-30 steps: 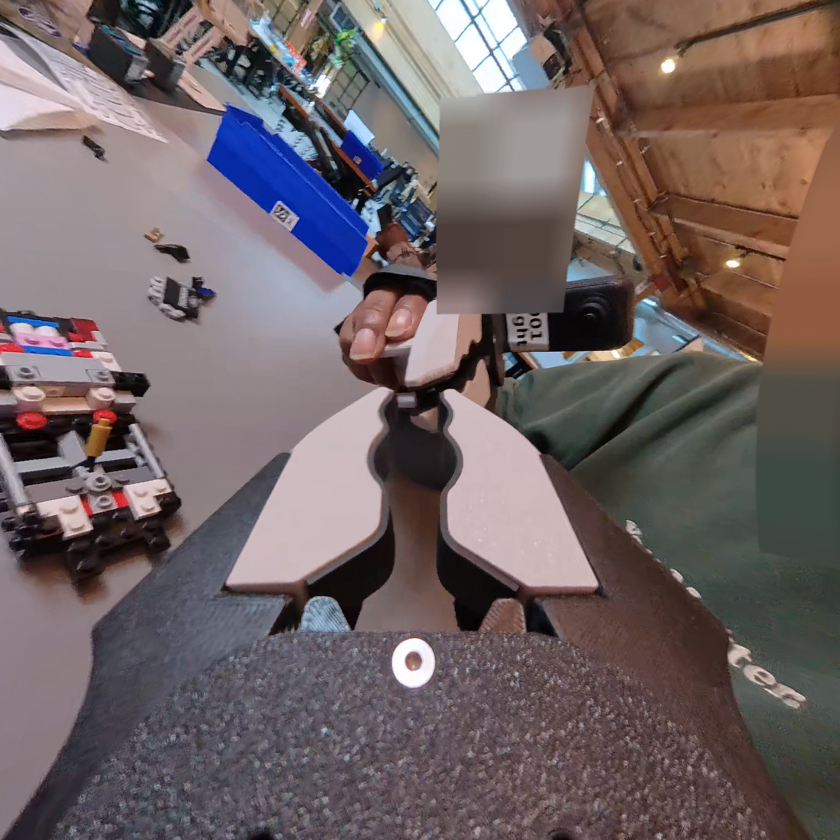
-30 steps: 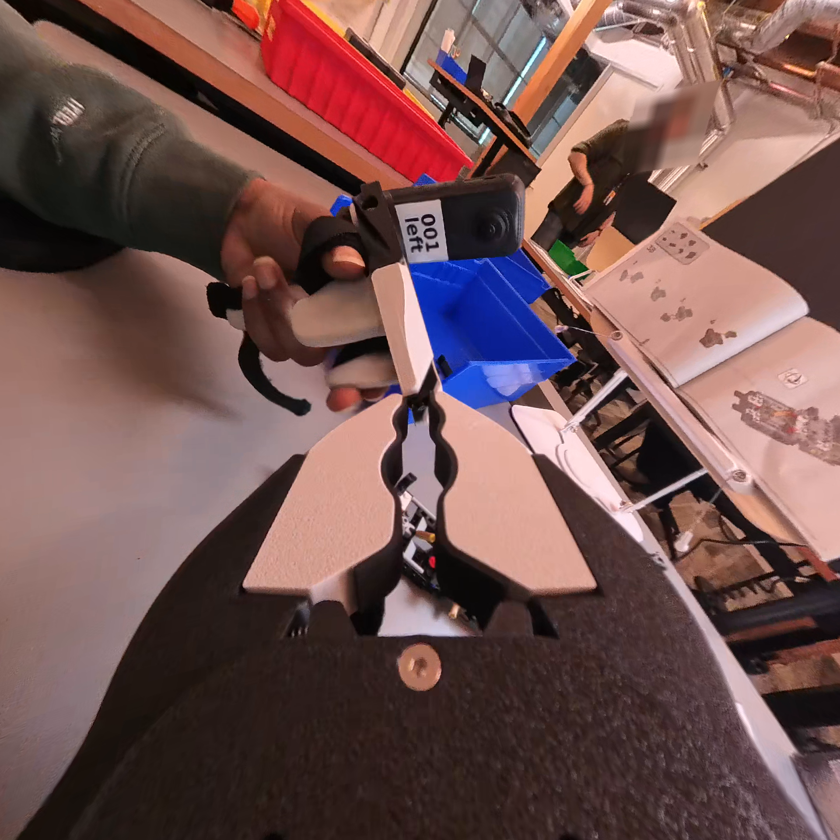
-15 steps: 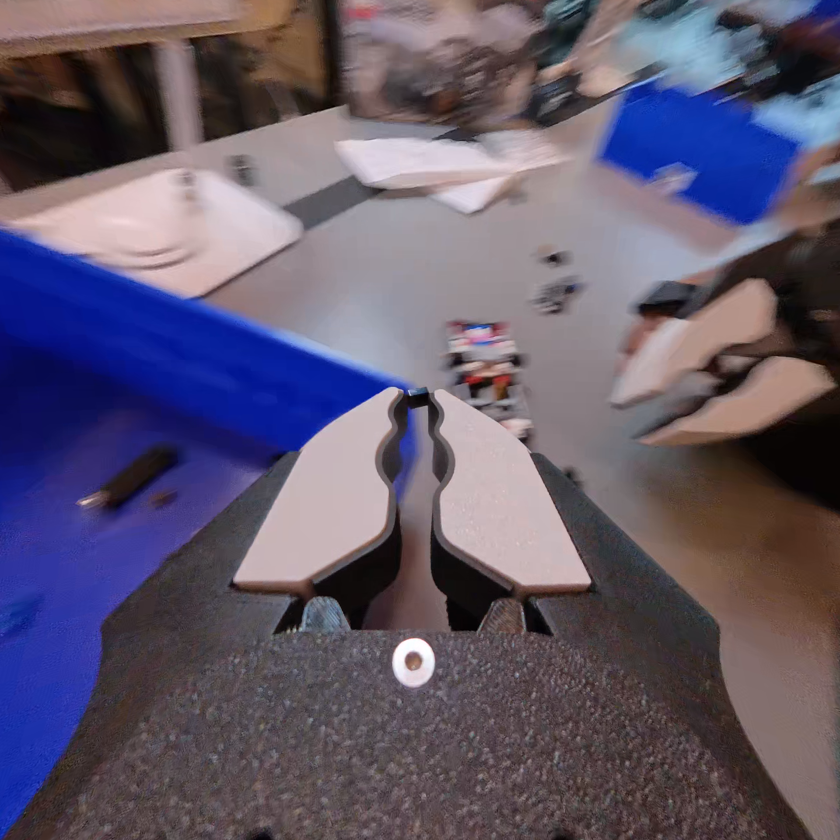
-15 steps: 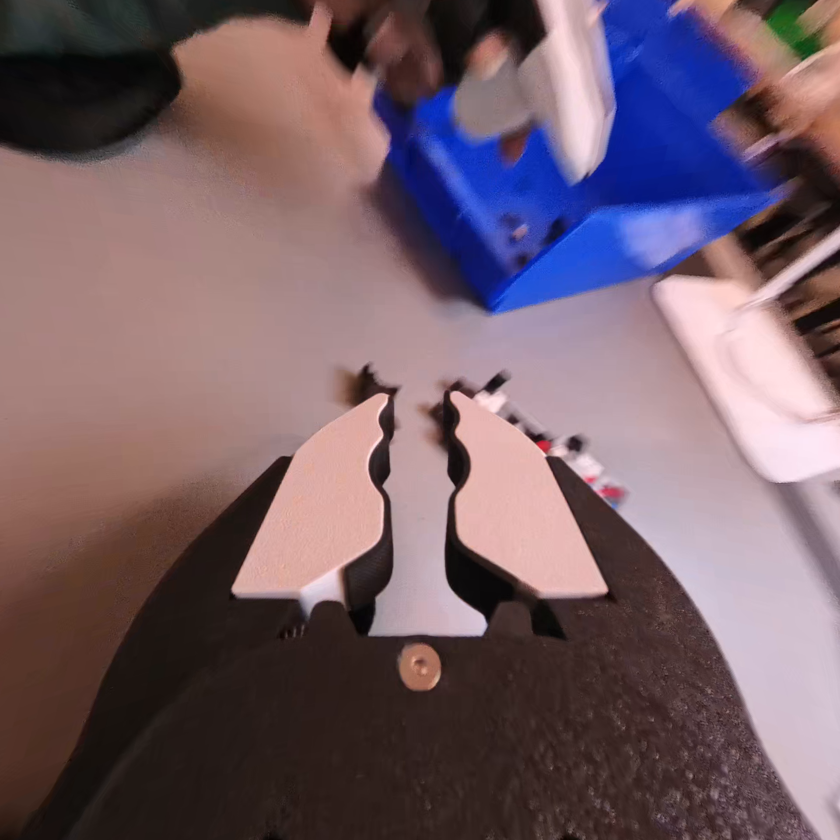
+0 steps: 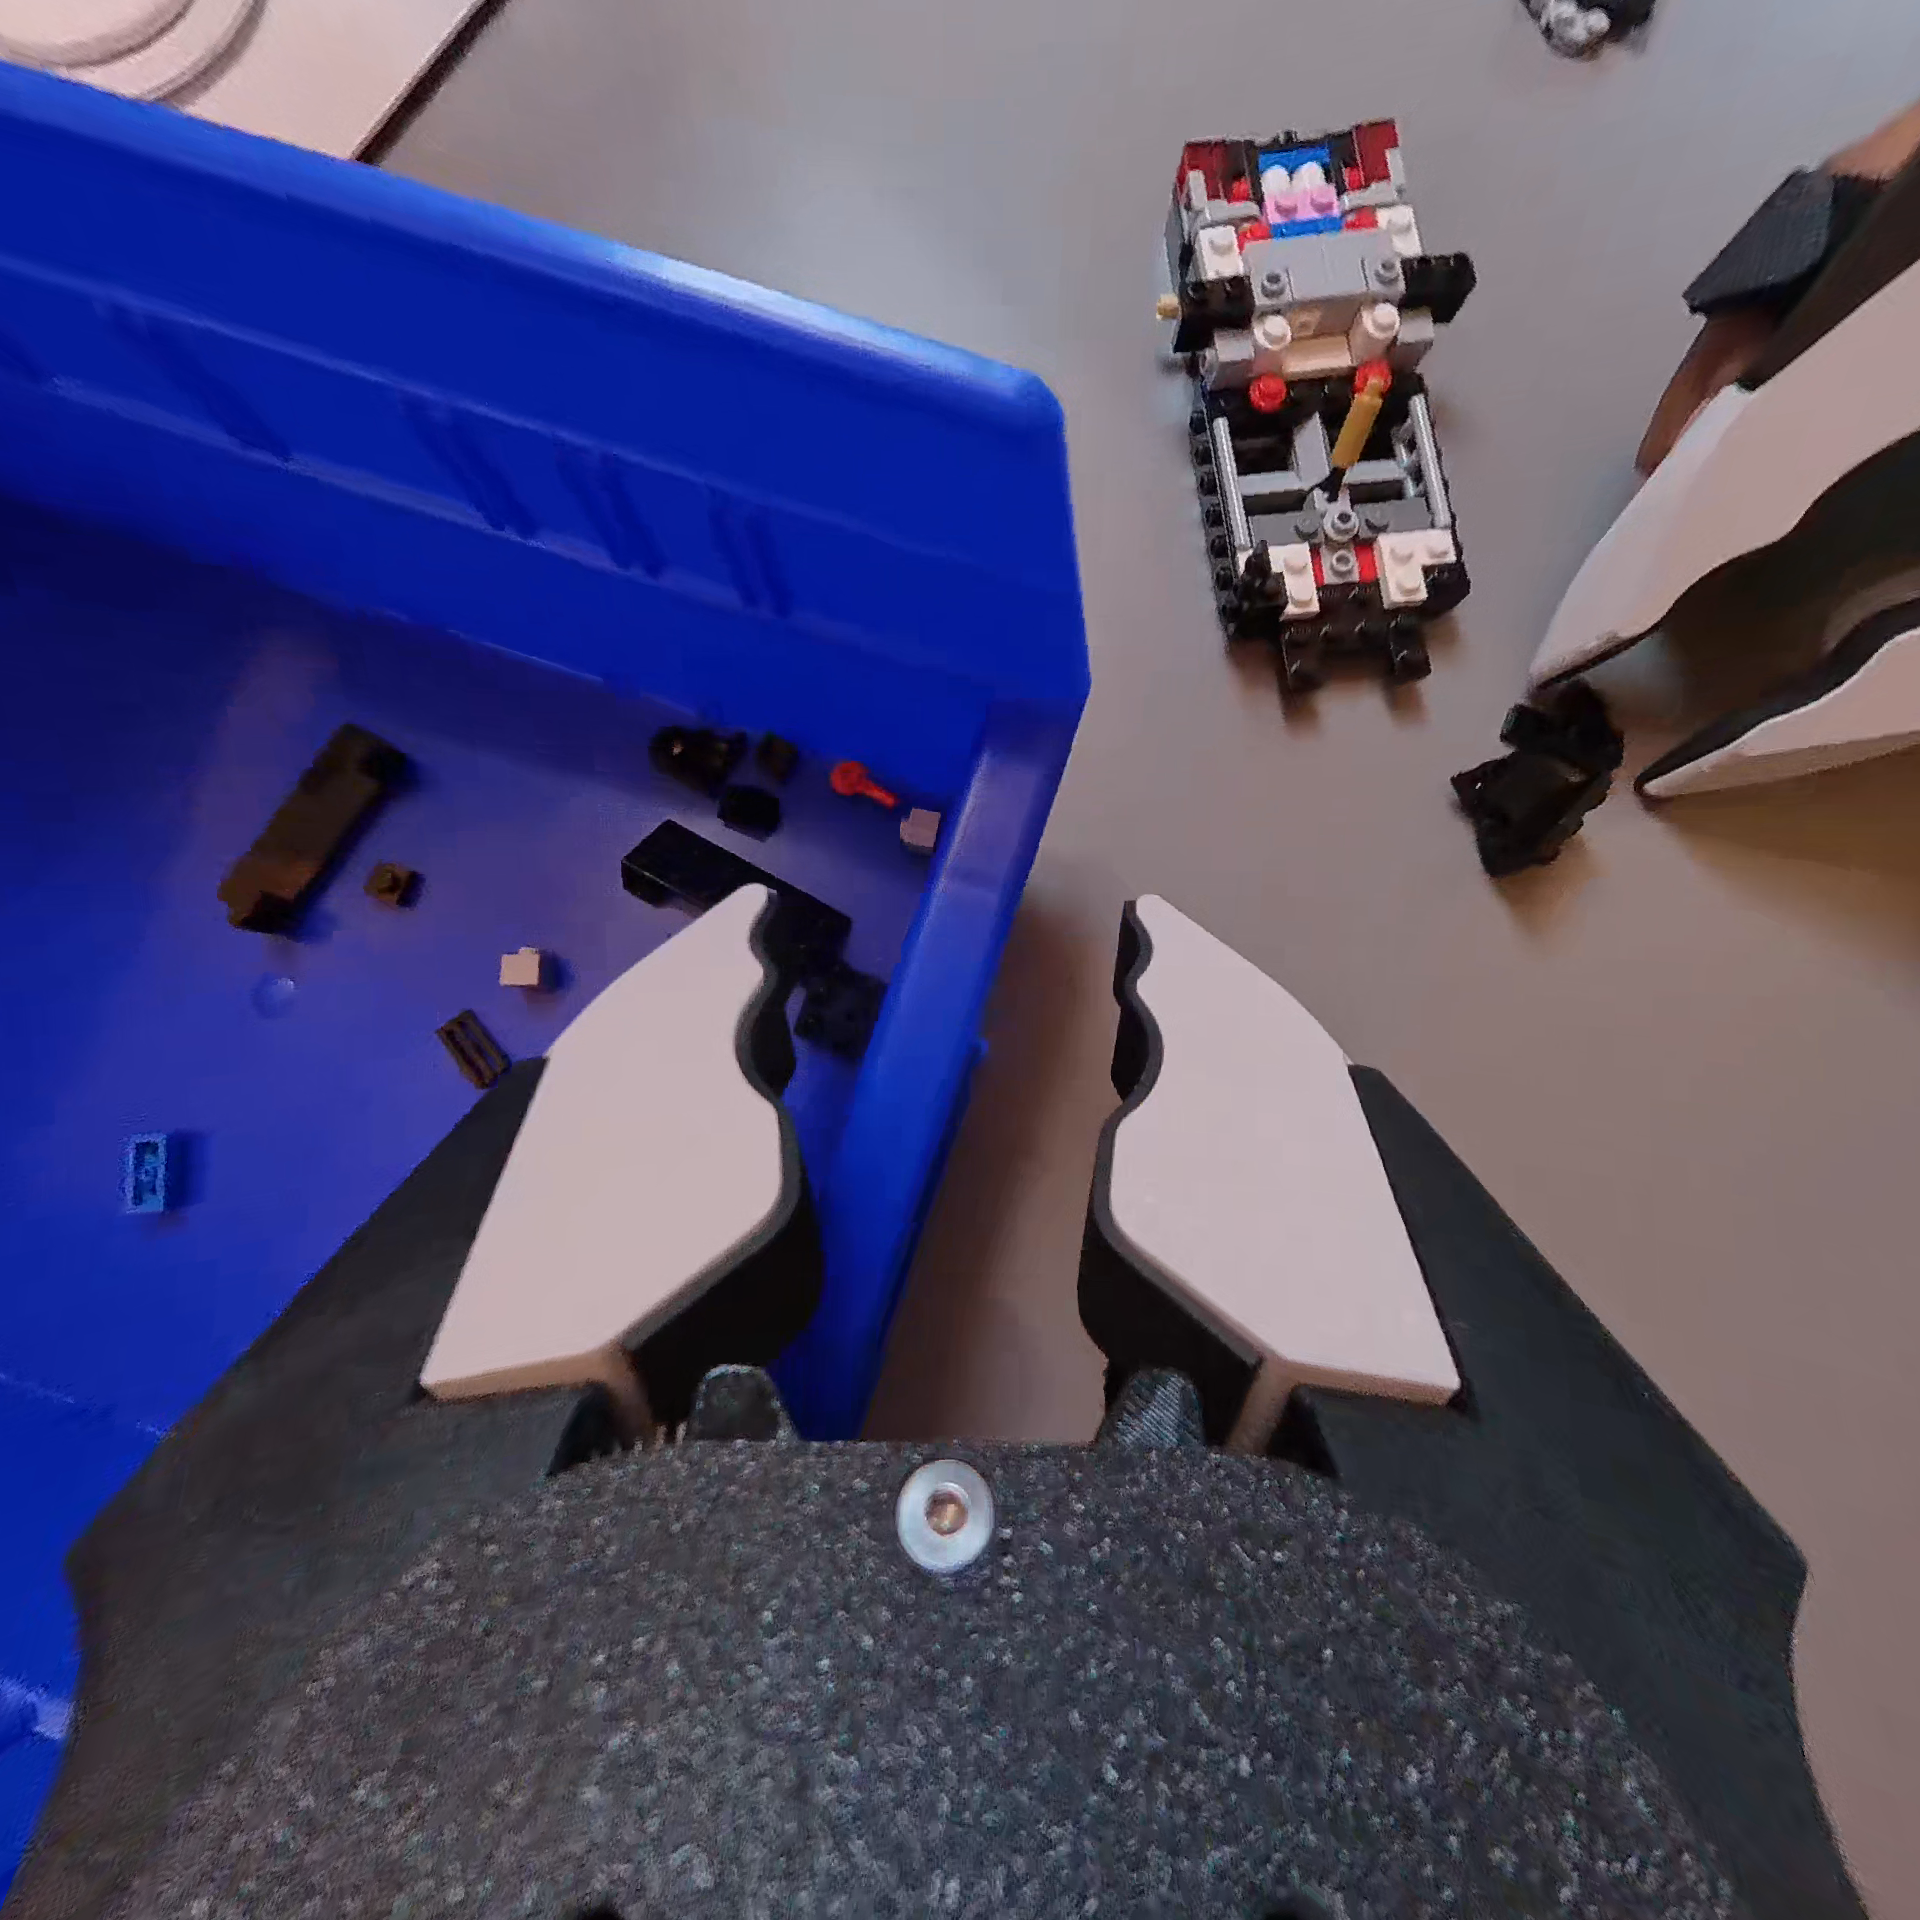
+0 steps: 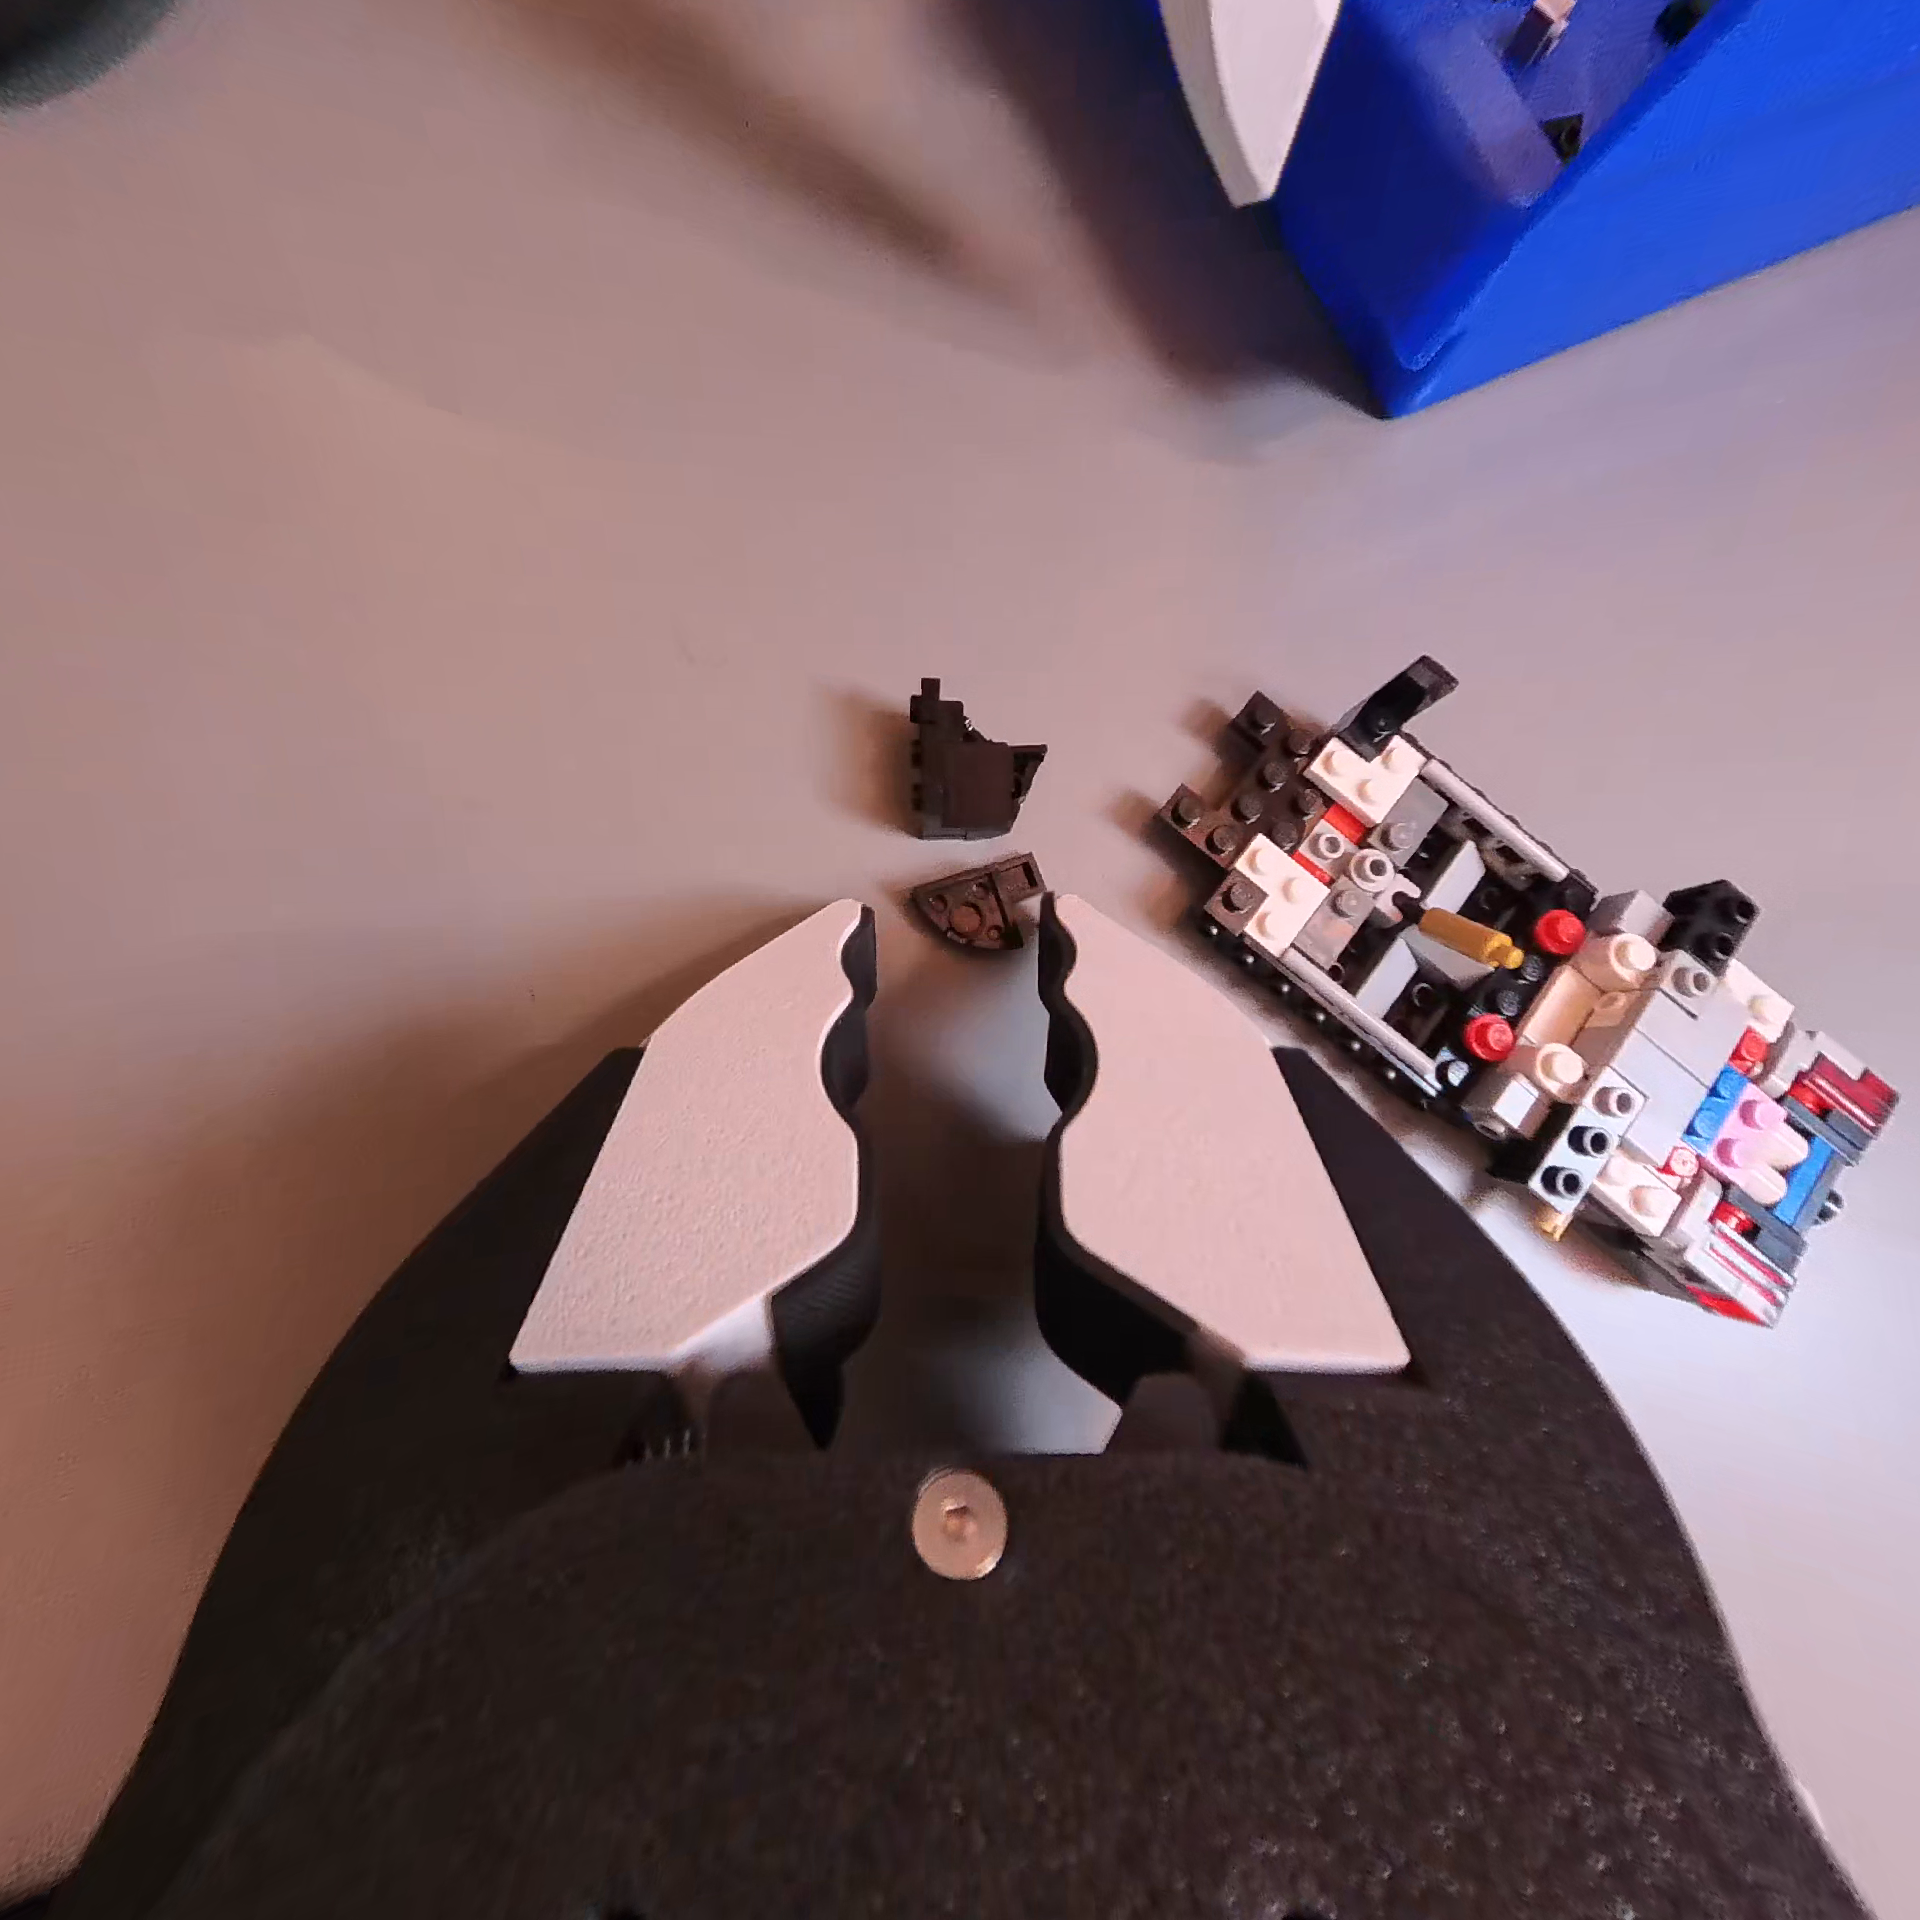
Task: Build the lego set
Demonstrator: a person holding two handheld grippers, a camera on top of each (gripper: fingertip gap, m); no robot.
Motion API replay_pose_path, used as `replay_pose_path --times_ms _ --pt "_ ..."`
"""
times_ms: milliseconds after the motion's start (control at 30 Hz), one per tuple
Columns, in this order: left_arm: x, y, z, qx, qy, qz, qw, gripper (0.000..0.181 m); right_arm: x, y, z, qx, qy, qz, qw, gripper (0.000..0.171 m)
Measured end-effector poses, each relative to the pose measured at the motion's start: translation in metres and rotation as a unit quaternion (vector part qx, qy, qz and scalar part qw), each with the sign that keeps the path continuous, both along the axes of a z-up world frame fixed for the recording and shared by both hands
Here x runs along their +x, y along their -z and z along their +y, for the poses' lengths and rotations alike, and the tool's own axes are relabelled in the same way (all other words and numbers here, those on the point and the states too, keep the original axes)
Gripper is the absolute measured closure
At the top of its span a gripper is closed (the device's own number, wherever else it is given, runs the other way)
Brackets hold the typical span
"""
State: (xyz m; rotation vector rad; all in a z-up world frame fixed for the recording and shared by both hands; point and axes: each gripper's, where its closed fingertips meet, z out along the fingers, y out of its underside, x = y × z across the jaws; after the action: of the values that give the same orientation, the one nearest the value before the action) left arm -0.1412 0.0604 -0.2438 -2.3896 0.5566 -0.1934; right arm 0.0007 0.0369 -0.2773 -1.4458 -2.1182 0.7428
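Observation:
My left gripper [image 5: 945, 900] is open and empty, astride the right wall of a blue bin [image 5: 520, 343]. Its left finger hangs over the bin's inside and its right finger over the grey table. Several small loose bricks [image 5: 717, 873] lie on the bin floor. My right gripper [image 6: 956, 925] is open, low over the table, with a small dark rounded plate [image 6: 977, 902] between its tips. A black brick cluster [image 6: 966, 774] lies just beyond. A partly built brick vehicle [image 6: 1507, 997] sits to the right; it also shows in the left wrist view [image 5: 1320, 405].
The bin's outer wall [image 6: 1558, 239] stands at the far right of the right wrist view, with a left finger [image 6: 1247, 94] above it. In the left wrist view the right gripper's fingers [image 5: 1714, 561] sit by the black cluster [image 5: 1538, 774]. A white tray [image 5: 260, 62] lies behind the bin.
Both grippers have swung down from facing each other to the table. The left opened over the bin; the small black piece at its tips is gone. The right opened around the dark plate.

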Motion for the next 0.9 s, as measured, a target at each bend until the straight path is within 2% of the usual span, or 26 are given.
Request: replay_pose_path --times_ms 100,367,467,600,733,833,900 --pt "0.004 -0.002 -0.003 0.011 0.026 0.017 0.999 0.124 0.0 0.0 -0.001 -0.001 0.0 0.001 1.0 0.143" --pt "0.011 -0.013 -0.001 0.053 0.053 0.031 0.997 0.141 -0.002 0.0 -0.003 0.004 -0.003 0.006 1.0 0.147" --pt "0.017 -0.028 0.002 0.105 0.074 0.047 0.991 0.154 -0.002 0.0 -0.002 0.016 -0.006 0.008 1.0 0.156" --pt "0.047 -0.04 -0.006 0.143 0.145 0.023 0.979 0.176 -0.002 -0.007 0.0 0.025 -0.011 0.032 0.999 0.157" --pt "0.092 -0.04 -0.021 0.144 0.231 -0.056 0.961 0.165 -0.009 -0.045 0.0 -0.012 -0.004 0.137 0.991 0.157" --pt "0.12 -0.051 -0.025 0.175 0.263 -0.094 0.944 0.156 -0.01 -0.079 -0.004 -0.102 0.004 0.217 0.971 0.157" --pt "0.131 -0.054 -0.025 0.195 0.273 -0.086 0.938 0.15 -0.007 -0.101 -0.007 -0.175 -0.004 0.26 0.95 0.157"
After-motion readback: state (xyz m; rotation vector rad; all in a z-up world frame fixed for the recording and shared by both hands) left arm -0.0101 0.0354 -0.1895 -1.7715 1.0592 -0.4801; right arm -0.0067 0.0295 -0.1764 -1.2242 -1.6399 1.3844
